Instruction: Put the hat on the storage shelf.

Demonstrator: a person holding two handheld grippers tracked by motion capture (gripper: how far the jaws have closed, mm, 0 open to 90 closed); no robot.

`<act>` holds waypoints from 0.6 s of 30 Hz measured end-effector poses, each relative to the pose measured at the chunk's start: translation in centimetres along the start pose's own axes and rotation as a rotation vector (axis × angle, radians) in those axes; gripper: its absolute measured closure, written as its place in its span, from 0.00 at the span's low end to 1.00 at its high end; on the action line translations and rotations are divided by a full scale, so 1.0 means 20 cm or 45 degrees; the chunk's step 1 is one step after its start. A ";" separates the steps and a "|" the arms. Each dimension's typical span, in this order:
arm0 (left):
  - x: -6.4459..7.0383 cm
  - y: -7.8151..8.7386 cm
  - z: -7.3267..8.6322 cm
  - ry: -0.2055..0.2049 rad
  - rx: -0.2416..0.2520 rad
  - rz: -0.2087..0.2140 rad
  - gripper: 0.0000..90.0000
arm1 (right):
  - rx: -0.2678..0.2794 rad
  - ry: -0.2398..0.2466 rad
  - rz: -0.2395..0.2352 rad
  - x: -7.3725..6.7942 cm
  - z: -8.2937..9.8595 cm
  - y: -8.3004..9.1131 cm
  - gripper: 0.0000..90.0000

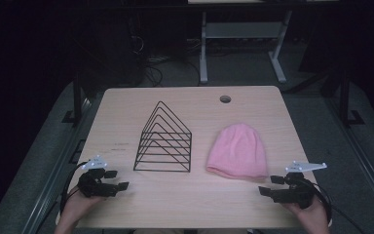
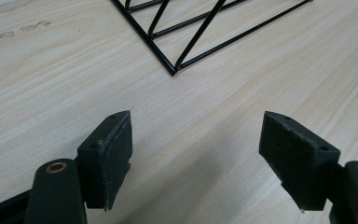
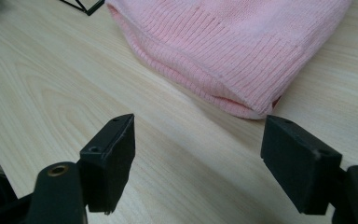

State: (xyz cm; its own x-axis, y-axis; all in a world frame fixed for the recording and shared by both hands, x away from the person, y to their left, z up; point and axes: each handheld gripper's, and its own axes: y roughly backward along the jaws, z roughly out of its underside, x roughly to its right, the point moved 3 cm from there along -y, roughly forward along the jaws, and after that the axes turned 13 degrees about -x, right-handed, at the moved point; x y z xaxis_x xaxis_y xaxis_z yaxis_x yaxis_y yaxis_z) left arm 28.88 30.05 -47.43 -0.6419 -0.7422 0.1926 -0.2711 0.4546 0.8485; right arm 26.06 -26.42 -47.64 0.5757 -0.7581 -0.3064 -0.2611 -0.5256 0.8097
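Looking down from the high view, a pale wooden bench (image 1: 195, 195) carries a black wire rack (image 1: 164, 140) near its middle and a pink knit beanie (image 1: 238, 151) lying flat just beside it toward the right edge, the two apart. A round cable hole (image 1: 225, 99) sits near the far edge. The left hand-held gripper (image 1: 122, 185) rests by the near left corner and the right hand-held gripper (image 1: 264, 191) by the near right corner, each pointing inward, probably parked in a ready pose with nothing held.

In the left gripper view, the jaws stand spread wide over bare wood, empty, and the near corner of the wire rack (image 2: 172, 70) lies ahead, well apart from them; nothing blocks the way to it.

In the right gripper view, the jaws are likewise spread and empty. The beanie's (image 3: 233, 51) ribbed brim faces them, close ahead, its corner nearest the right-hand jaw. A rack corner (image 3: 89, 8) shows at the top edge, beyond the hat, so it seems unlikely to obstruct a grasp at the brim.
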 end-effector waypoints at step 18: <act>0.03 0.01 -0.01 -0.055 0.010 -0.003 0.28 | 0.046 0.051 0.033 -0.06 -0.04 0.05 0.27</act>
State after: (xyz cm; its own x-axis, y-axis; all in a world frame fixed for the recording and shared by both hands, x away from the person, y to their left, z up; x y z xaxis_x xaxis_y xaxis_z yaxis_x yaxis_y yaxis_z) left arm 28.45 29.60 -47.01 -0.6712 -0.7217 0.1690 -0.2784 0.4568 0.8449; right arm 25.71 -25.60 -46.09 0.5989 -0.7558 -0.2647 -0.3035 -0.5201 0.7984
